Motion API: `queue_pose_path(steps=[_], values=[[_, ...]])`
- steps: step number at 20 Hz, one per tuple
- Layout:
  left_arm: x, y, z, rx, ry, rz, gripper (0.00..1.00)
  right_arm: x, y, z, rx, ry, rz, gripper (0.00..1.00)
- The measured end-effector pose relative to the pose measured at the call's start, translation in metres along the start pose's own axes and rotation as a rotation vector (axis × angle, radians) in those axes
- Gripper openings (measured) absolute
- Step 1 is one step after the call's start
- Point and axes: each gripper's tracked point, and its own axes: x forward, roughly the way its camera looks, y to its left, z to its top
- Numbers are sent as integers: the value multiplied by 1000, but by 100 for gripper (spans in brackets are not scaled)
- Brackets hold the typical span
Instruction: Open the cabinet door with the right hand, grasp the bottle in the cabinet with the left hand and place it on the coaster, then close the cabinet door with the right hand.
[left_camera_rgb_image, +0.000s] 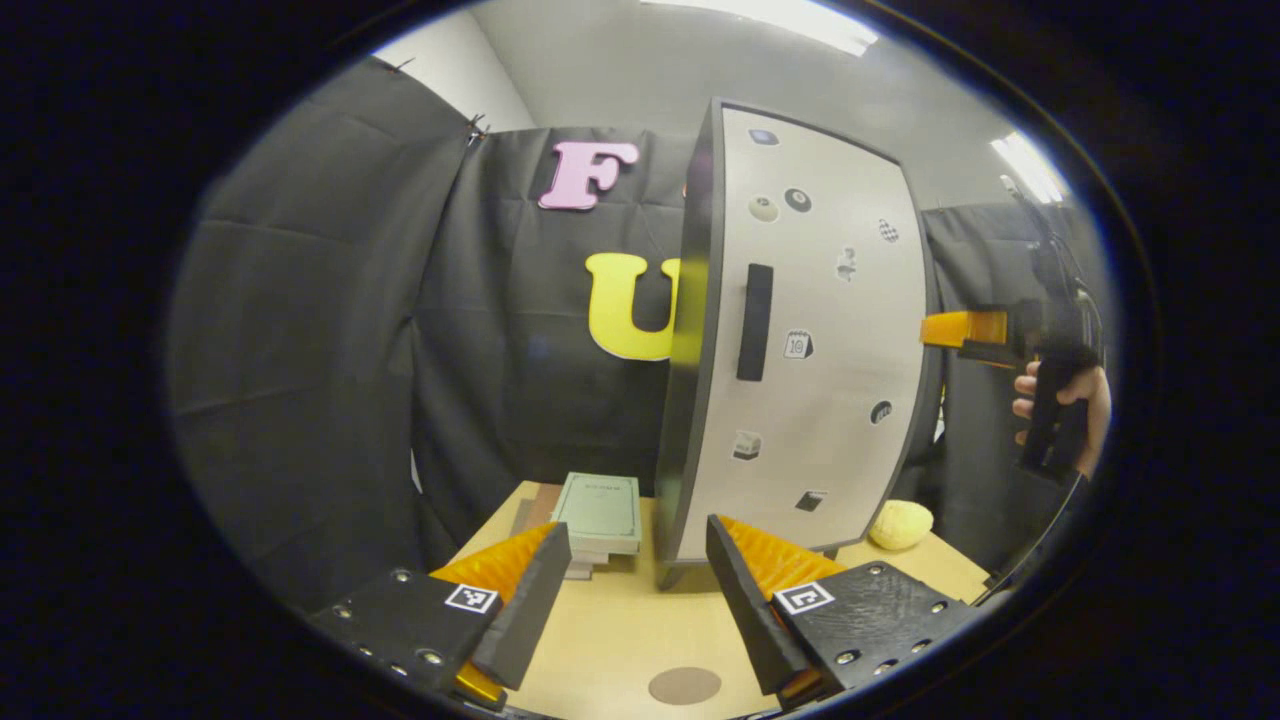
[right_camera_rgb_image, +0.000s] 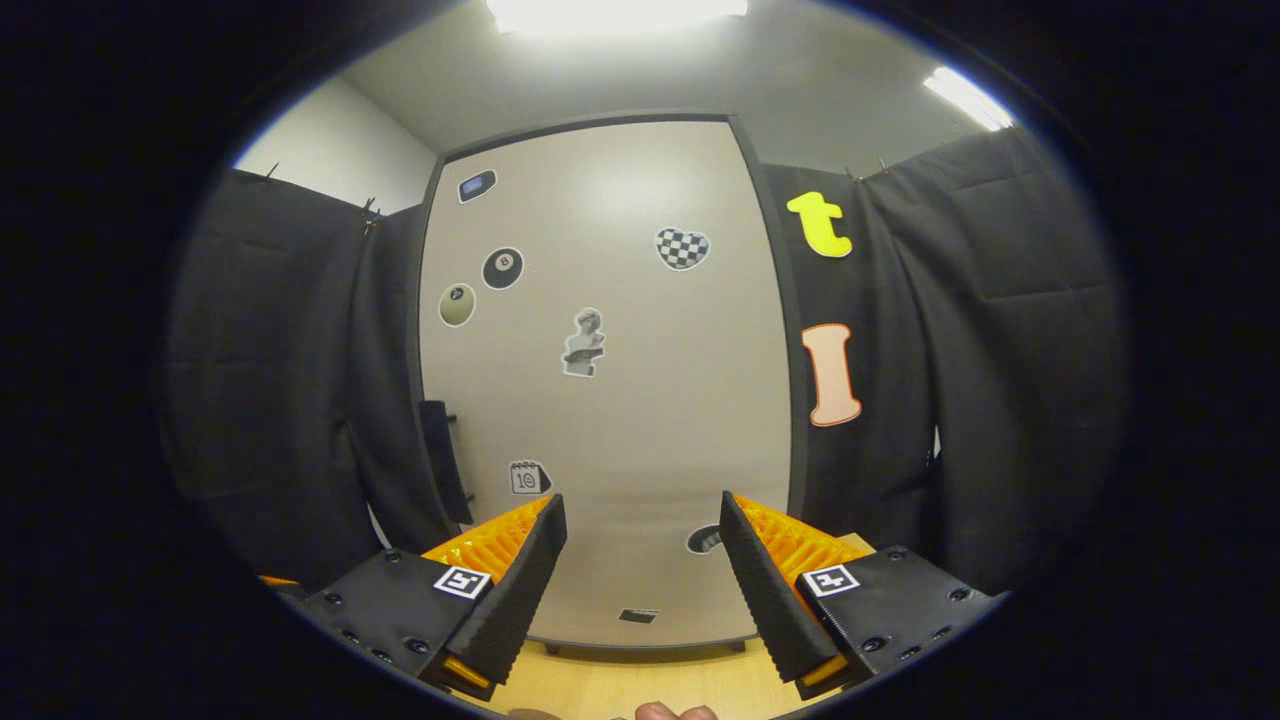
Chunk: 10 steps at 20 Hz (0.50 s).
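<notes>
Fingers of both grippers spread, empty; cabinet door (right_camera_rgb_image: 610, 380) closed, pale, sticker-covered, dark handle (left_camera_rgb_image: 755, 322).

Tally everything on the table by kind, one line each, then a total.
Cabinet, door shut: 1
Book stack: 1
Round brown coaster: 1
Yellow sponge-like lump: 1
Total: 4
</notes>
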Motion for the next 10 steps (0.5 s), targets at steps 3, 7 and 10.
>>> queue_pose_path(steps=[3, 7, 10], values=[[-6, 9, -13, 10, 11, 21, 84, 10, 26, 12, -9, -7, 46, 98], [-15, 25, -26, -17, 32, 44, 84, 27, 69, 28, -3, -33, 115, 97], [-24, 42, -33, -25, 42, 75, 87, 38, 96, 33, -20, -38, 148, 97]])
